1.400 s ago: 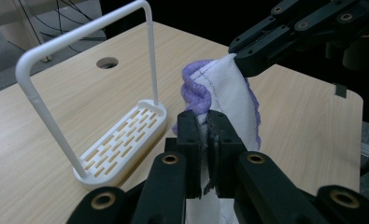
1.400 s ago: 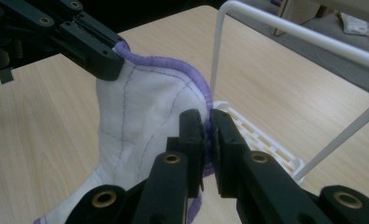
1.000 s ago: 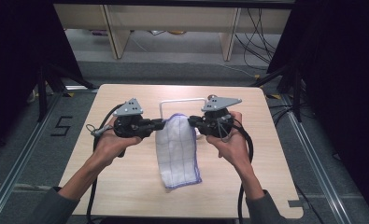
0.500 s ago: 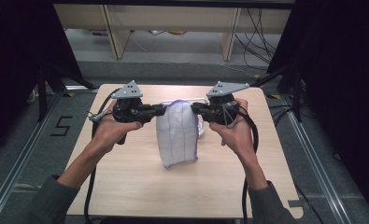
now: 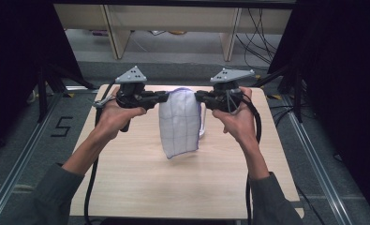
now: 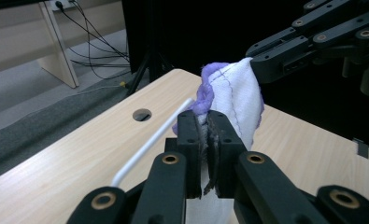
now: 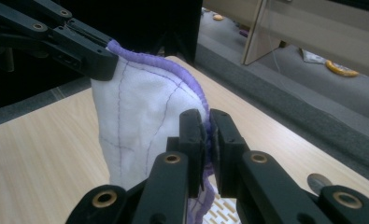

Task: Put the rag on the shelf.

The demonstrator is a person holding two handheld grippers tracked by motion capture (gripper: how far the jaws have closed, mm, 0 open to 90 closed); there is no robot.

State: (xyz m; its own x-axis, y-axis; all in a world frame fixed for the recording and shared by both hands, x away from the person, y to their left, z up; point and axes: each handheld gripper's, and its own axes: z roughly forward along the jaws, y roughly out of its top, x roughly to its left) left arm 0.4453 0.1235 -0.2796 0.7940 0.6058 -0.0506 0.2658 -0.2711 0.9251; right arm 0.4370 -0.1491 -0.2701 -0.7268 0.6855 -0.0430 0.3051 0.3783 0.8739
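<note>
A white cloth point(image 5: 179, 123) with purple edging and thin grid lines hangs in the air above the wooden table point(image 5: 126, 178), held by its two top corners. My left gripper point(image 5: 165, 96) is shut on the cloth's left top corner, and my right gripper point(image 5: 197, 97) is shut on its right top corner. In the left gripper view the jaws pinch the cloth point(image 6: 233, 95) at my left gripper point(image 6: 206, 126), with the other gripper's jaws beyond. The right gripper view has my right gripper point(image 7: 207, 128) closed on the purple hem of the cloth point(image 7: 140, 126). Its lower end hangs free above the tabletop.
A thin white bent rod point(image 6: 149, 144) lies on the table behind the cloth point(image 5: 202, 126). A round hole point(image 6: 141, 114) sits near the table's far edge. Wooden furniture legs and cables point(image 5: 262, 28) stand on the floor beyond. Dark curtains flank both sides.
Both hands have risen and carried the cloth up off the table. It lay partly on the tabletop a second ago and now hangs free between the grippers.
</note>
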